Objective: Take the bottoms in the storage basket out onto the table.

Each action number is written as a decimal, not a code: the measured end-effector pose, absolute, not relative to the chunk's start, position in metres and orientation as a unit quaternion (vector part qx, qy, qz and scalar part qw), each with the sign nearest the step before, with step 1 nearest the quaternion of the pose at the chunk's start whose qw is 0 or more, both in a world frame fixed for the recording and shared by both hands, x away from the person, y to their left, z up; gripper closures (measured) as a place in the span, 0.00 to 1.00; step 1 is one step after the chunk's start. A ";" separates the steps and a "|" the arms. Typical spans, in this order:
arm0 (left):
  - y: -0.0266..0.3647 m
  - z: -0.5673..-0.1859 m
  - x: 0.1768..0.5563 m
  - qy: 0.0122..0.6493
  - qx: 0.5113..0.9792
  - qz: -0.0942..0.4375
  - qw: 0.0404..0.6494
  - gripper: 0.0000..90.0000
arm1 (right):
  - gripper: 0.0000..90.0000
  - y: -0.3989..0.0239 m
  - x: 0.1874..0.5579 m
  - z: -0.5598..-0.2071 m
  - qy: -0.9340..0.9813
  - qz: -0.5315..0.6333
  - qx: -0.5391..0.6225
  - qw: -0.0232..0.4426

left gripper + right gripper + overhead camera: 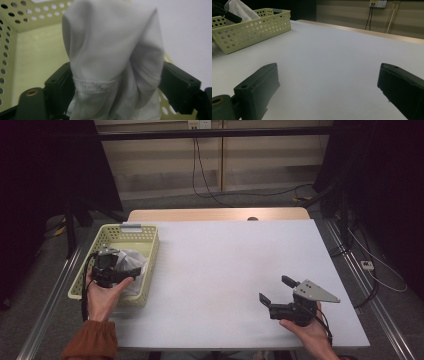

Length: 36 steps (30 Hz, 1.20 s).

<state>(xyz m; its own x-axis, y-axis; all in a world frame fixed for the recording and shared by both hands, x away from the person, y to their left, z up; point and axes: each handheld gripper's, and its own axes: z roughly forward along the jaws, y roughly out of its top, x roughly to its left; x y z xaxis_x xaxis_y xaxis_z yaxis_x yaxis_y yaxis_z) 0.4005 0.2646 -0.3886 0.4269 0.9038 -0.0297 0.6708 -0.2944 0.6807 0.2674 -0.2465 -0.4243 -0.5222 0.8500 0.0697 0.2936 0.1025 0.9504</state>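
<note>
- The white cloth point(112, 60) is pinched between the two black jaws of the left gripper point(111, 270), so this claw is clenched on it.
- In the left gripper view the cloth bunches up tall between the jaws. A stitched hem runs across it low down. It looks soft and floppy, so I think it is squeezed in a bunch to keep it from slipping out.
- The person's left hand point(102, 295) holds this gripper over the near half of the yellow basket point(87, 272), and the rest of the cloth hangs down inside the basket. I cannot tell if the cloth is going in or coming out.
- The basket has walls full of small round holes. It sits at the left edge of the white table point(225, 270), close to the left hand, so it is easy to reach.
- The right gripper point(277, 292) rests in the person's right hand point(312, 330) near the front right of the table. Its jaws stand wide apart with nothing between them, so this claw is released. It points across the bare table towards the basket, far from the cloth, and seems to be waiting for its turn.
- Farther off, past the table, cables point(210, 185) hang down a pale wall.
</note>
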 end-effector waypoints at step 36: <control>0.278 -0.376 0.385 0.487 0.744 0.206 0.409 0.89 | 0.04 -0.247 0.267 -0.424 0.692 0.530 0.413 0.262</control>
